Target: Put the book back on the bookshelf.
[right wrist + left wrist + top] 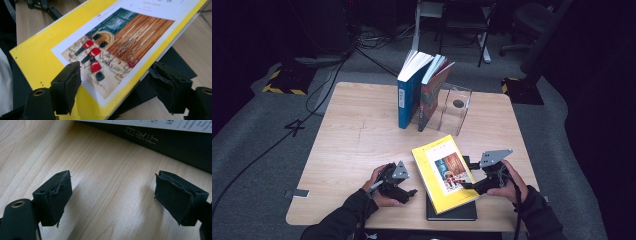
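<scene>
We've got the yellow book (445,173) lying askew on top of the black book (452,212), both at the near edge of the table (357,135), between our two hands.

Right gripper (468,185): jaws straddle the yellow book's right edge. In the right gripper view one pad sits over the cover picture, the other under the raised edge. Gap visible on both sides, so it's spread around the book, not pinching it. No clamp confirmed.

Left gripper (411,192): just left of the stack, on the table side. In the left gripper view its jaws are wide apart over bare wood, nothing between them. The black book's spine (160,141) is ahead of the pads, apart from them.

Farther back: blue book (408,97) and red book (430,97) stand upright, leaning together against the clear acrylic stand (458,107).
</scene>
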